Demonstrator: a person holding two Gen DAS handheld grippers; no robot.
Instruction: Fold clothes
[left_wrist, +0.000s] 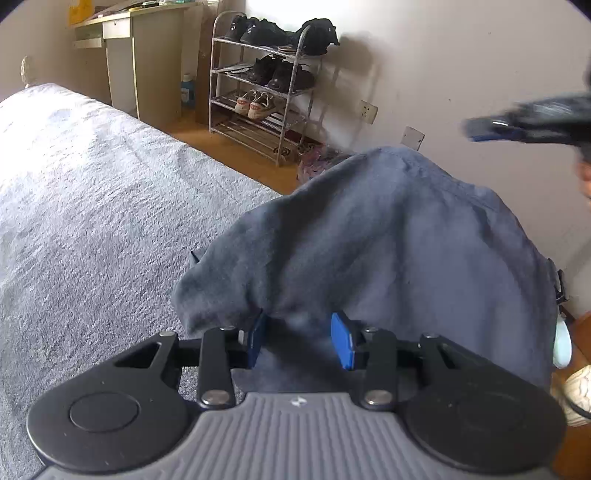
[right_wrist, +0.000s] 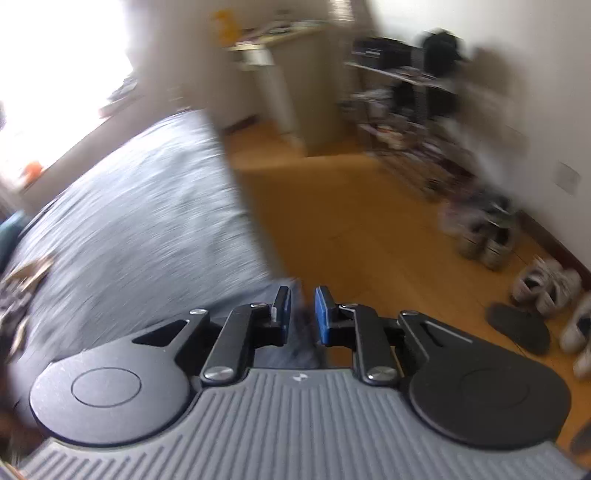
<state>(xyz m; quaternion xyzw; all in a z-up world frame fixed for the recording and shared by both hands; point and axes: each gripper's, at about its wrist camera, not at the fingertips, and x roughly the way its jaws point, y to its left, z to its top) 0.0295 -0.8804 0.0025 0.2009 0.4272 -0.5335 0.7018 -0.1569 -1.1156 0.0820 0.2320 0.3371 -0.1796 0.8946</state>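
Soft blue garment (left_wrist: 388, 240) draped over fuzzy grey bed (left_wrist: 92, 184); wire shoe rack (left_wrist: 266, 85) behind. Left tool (left_wrist: 301, 338) part-open, cloth between pads; right tool (right_wrist: 302, 314) narrowly parted, grip unclear.

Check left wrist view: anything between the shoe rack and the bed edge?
Only bare wooden floor lies between the shoe rack and the grey bed edge, seen in the left wrist view.

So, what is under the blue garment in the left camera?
The blue garment drapes over the left gripper, whose fingertips it partly hides. The grey bed cover lies beside it. What lies beneath the cloth stays covered.
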